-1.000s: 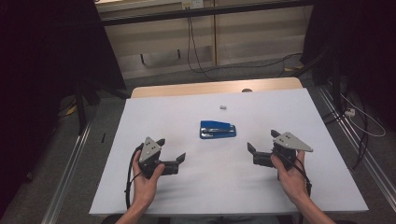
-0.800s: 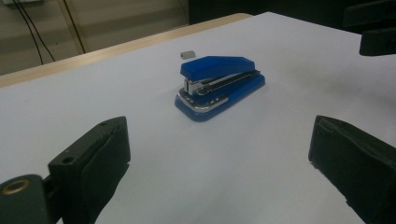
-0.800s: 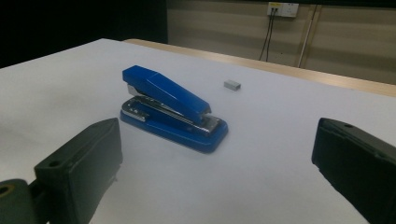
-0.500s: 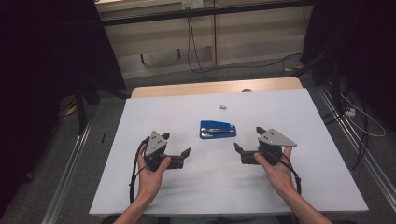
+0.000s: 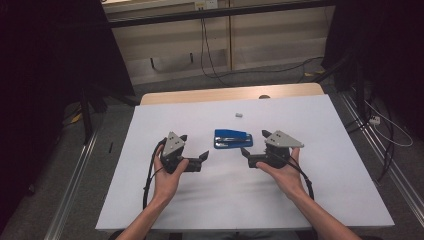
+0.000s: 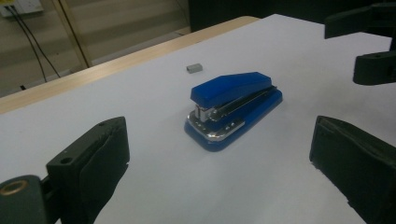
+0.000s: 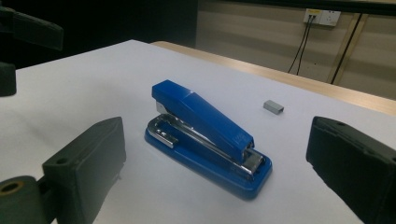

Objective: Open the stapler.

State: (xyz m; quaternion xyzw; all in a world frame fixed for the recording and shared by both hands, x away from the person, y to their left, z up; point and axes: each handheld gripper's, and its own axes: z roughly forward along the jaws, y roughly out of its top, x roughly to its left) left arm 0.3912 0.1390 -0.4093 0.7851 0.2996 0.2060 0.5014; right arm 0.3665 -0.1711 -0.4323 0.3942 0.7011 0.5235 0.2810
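A blue stapler (image 5: 233,138) lies flat on the white table (image 5: 330,150), its metal mouth toward the left. My left gripper (image 5: 195,151) hovers just left of it, jaws wide open, with the stapler (image 6: 232,108) ahead between them. My right gripper (image 5: 253,149) hangs just right of the stapler (image 7: 205,135), also open and holding nothing. A small grey block of staples (image 5: 239,115) rests beyond the stapler, nearer the table's far edge; the same staple block (image 6: 194,68) lies loose on the cloth, and the staple block (image 7: 273,107) sits behind the stapler.
A wooden strip (image 5: 230,93) runs along the table's far edge. Cables (image 5: 210,55) hang down the panel wall behind. Metal rails (image 5: 75,175) flank the table on both sides. Bare white surface spreads in front of both hands.
Both grippers have moved inward and forward toward the stapler, the right one the most. Their jaws stay open; the stapler has not moved.
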